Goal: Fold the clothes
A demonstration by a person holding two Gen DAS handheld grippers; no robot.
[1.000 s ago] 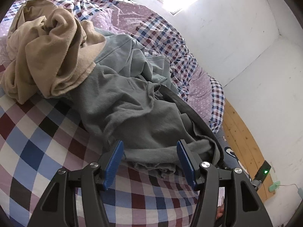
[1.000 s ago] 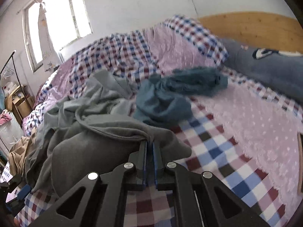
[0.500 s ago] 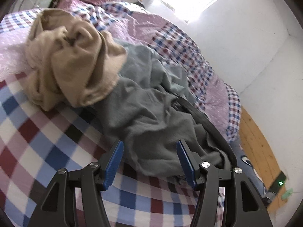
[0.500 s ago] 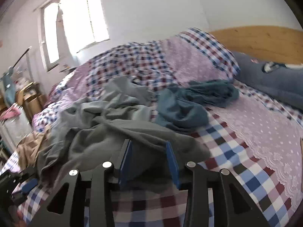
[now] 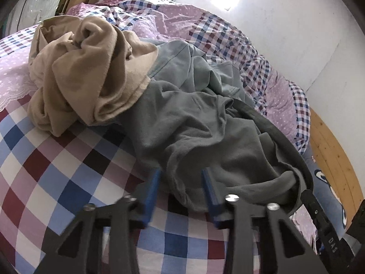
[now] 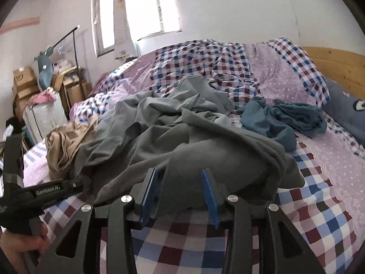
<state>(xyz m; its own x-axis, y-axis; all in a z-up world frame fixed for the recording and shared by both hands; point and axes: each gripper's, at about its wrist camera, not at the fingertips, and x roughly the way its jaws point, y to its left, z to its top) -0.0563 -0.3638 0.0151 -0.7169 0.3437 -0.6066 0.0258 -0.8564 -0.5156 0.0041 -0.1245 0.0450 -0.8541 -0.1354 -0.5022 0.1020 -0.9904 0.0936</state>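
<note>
The bed is covered by a checked sheet point(image 6: 319, 214) of red, blue and white squares, with a lilac dotted quilt point(image 6: 276, 80) with checked panels rumpled toward its far side, against the white wall. At the head of the bed stands a wooden headboard point(image 6: 337, 66), and just below it lies a grey-blue pillow point(image 6: 346, 111) bearing a small printed figure. Beyond the foot of the bed, under the bright window point(image 6: 139, 11), a pale suitcase point(image 6: 45, 116) stands near stacked cardboard boxes point(image 6: 22, 82) and a thin dark rack point(image 6: 74, 43).
</note>
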